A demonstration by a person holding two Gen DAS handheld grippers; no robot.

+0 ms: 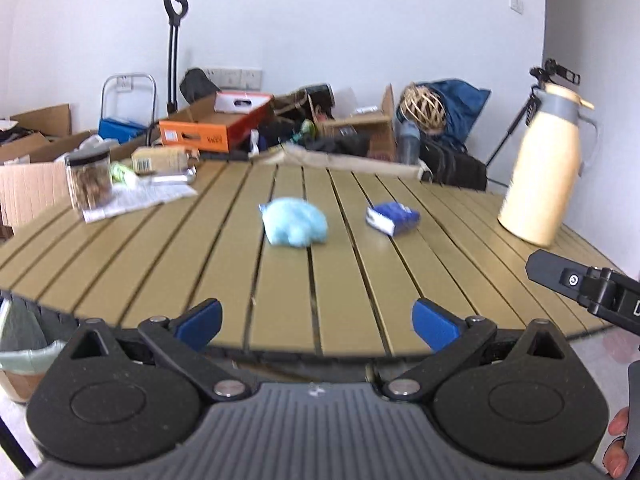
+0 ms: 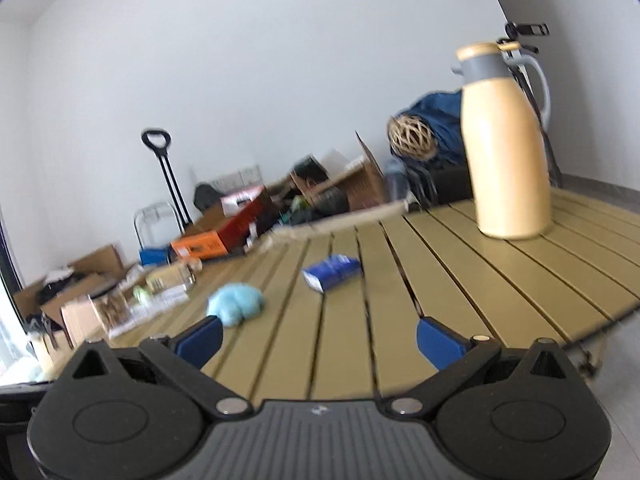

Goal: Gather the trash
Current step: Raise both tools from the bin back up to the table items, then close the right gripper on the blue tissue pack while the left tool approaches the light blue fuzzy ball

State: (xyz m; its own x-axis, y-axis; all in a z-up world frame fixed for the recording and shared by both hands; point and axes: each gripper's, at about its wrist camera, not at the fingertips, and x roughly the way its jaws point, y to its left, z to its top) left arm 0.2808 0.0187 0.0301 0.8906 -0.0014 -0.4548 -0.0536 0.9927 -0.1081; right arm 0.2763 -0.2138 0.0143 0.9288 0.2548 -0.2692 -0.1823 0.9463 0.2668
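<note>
A crumpled light-blue wad [image 1: 295,222] lies mid-table on the olive slatted table [image 1: 200,264]; it also shows in the right wrist view [image 2: 237,305]. A small blue-and-white packet [image 1: 393,218] lies to its right, also in the right wrist view [image 2: 332,272]. My left gripper [image 1: 316,326] is open and empty at the table's near edge, well short of the wad. My right gripper [image 2: 318,340] is open and empty over the near edge, with its left finger [image 2: 199,339] close to the wad. The right gripper's body [image 1: 592,290] shows at the right in the left wrist view.
A tall cream thermos jug [image 1: 546,168] stands at the table's right, also in the right wrist view [image 2: 506,140]. A jar [image 1: 89,178], papers and small items sit at the left. A lined bin [image 1: 24,356] stands below the left edge. Boxes and bags clutter the floor behind.
</note>
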